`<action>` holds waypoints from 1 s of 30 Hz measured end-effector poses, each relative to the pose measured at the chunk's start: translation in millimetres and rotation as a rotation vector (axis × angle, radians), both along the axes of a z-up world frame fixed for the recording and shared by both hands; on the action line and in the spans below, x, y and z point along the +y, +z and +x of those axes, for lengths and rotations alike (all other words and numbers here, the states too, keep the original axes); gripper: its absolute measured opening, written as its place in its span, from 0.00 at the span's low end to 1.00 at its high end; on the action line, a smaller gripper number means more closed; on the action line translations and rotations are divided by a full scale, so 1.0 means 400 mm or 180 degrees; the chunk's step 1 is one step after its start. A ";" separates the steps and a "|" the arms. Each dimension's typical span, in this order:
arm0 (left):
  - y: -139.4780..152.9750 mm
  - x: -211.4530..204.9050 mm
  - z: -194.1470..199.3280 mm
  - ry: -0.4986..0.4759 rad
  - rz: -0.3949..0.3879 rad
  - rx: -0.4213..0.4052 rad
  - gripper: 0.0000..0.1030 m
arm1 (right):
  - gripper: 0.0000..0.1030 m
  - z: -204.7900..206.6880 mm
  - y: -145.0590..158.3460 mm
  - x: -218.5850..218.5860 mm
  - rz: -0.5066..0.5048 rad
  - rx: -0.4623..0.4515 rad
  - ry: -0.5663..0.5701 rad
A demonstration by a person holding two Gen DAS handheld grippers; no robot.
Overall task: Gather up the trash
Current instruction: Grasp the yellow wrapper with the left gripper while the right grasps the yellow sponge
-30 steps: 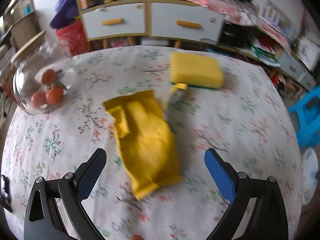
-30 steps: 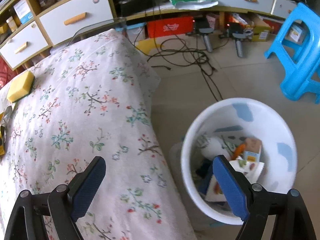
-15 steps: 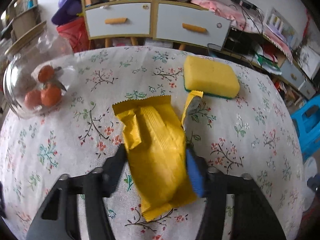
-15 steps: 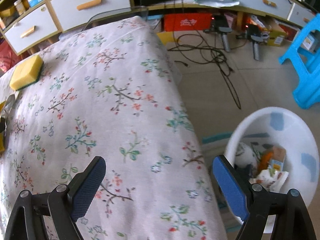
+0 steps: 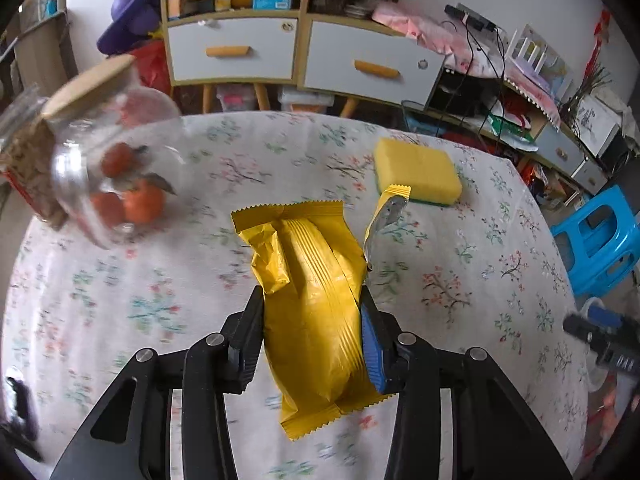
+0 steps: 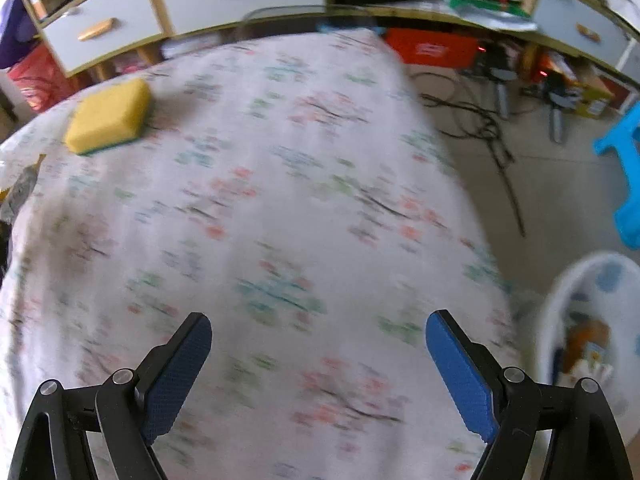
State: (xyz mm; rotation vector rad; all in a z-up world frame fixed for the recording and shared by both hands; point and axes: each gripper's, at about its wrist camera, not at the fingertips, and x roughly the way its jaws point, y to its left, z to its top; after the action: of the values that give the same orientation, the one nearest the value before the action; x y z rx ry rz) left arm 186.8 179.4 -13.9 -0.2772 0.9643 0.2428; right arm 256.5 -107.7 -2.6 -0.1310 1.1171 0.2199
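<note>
Left hand-held gripper [image 5: 312, 320]: black frame with ribbed pads, one black and one blue, clamped on the two long sides of the yellow wrapper.
Yellow wrapper [image 5: 310, 300]: glossy crinkled foil packet with zigzag-cut ends and fine lengthwise pleats; its near end hangs past the pads, its far end points toward the sponge; whether it is clear of the tabletop cannot be told.
Small wrapper [image 5: 386, 216]: narrow torn strip, yellow outside and silvery inside, lying just beside the yellow wrapper and touching the near edge of the sponge.
Right hand-held gripper [image 6: 318, 364]: textured blue pads set wide apart, nothing between them, over the blurred cloth.
Tabletop [image 5: 460, 264]: rounded, covered with a white cloth printed with small pink and green blossoms and dark twigs.
Sponge [image 5: 416, 170]: soft yellow block with rounded corners and a thin green layer underneath, lying flat.
Jar [image 5: 108, 164]: clear round glass with a pale wooden lid, tilted in the fisheye view, holding small orange fruits with leaves.
Bin [image 6: 592, 344]: white round plastic tub with pale blue patches, on the floor beside the table, with paper scraps inside.
Stool [image 5: 600, 236]: bright blue plastic, on the floor.
</note>
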 end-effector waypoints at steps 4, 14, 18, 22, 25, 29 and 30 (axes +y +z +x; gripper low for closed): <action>0.012 0.060 -0.042 0.0086 -0.0153 0.0006 0.44 | 0.99 0.031 0.016 0.124 0.0141 -0.0053 0.0181; 0.025 0.151 -0.098 0.0254 -0.0253 -0.0024 0.44 | 0.99 0.157 -0.054 0.385 0.0516 -0.0068 0.0295; 0.016 0.161 -0.097 0.0244 -0.0334 0.0000 0.44 | 0.99 0.199 -0.080 0.441 0.0522 -0.0167 0.0256; 0.006 0.167 -0.091 0.0242 -0.0401 0.0029 0.44 | 0.99 0.232 -0.102 0.472 0.0457 -0.0267 0.0260; 0.001 0.163 -0.086 0.0229 -0.0398 0.0053 0.44 | 0.99 0.250 -0.120 0.491 0.0367 -0.0301 0.0278; -0.005 0.164 -0.083 0.0224 -0.0381 0.0080 0.44 | 0.96 0.259 -0.131 0.504 0.0294 -0.0328 0.0357; -0.006 0.162 -0.082 0.0225 -0.0378 0.0085 0.44 | 0.86 0.260 -0.131 0.506 0.0249 -0.0338 0.0371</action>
State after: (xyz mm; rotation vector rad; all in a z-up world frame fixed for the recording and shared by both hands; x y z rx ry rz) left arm 154.1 244.2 -16.3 -0.4183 0.9980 0.2547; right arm 360.5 94.7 -55.0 -0.1370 0.9947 0.3564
